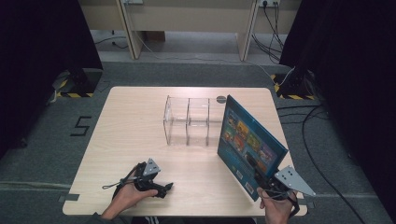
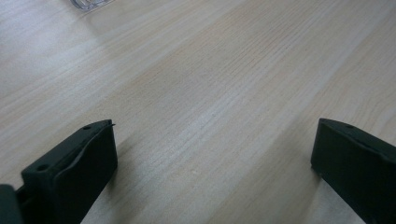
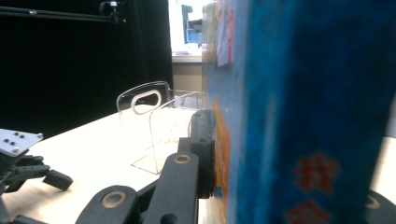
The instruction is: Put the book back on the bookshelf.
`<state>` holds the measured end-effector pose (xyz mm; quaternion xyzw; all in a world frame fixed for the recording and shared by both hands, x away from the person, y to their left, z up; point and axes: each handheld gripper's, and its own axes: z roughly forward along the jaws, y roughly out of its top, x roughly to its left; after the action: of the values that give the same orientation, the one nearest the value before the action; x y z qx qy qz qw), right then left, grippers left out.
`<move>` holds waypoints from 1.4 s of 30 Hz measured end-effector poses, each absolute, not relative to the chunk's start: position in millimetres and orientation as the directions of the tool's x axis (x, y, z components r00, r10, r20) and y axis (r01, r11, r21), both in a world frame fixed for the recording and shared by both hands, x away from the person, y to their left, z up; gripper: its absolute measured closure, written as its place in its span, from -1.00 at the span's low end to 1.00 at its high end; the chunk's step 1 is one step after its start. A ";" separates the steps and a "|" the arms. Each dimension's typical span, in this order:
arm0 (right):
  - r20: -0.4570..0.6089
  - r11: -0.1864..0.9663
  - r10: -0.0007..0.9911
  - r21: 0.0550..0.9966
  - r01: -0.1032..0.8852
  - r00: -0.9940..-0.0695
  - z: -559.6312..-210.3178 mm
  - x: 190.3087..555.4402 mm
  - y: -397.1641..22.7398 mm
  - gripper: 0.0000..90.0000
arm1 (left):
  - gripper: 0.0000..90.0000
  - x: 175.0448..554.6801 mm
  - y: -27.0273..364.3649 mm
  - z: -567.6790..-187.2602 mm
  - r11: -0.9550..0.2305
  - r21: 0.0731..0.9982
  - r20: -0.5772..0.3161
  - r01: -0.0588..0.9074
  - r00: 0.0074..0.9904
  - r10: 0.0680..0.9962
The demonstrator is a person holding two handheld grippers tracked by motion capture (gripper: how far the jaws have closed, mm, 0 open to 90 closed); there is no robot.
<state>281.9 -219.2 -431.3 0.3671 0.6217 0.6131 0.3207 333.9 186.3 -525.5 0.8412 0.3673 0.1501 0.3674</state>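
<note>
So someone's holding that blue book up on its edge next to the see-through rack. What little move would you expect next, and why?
Probably carry the blue book a little leftward, toward the clear rack. The right gripper is clamped on the book's near corner and holds it upright just right of the rack, whose slots look empty. The left gripper rests open on the table, holding nothing.
</note>
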 end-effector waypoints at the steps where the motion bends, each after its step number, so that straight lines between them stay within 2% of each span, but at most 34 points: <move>1: 0.049 -0.020 0.851 0.998 0.061 -0.523 -431.2 283.1 -219.7 0.84 | -1.00 333.9 186.3 -525.5 -0.460 0.728 -0.017 0.508 0.685 0.728; 12: 0.076 -0.043 0.855 0.996 0.076 -0.513 -431.9 295.2 -221.0 0.84 | -1.00 334.1 186.3 -525.5 -0.461 0.728 -0.018 0.507 0.686 0.727; 42: 0.058 -0.026 0.859 0.997 0.069 -0.509 -424.2 324.6 -201.5 0.84 | -1.00 334.2 186.3 -525.5 -0.462 0.728 -0.018 0.506 0.688 0.725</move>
<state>324.6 -201.5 -424.2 0.3751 0.6181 0.6103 0.3236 334.2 186.3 -525.5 0.8419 0.3656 0.1491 0.3678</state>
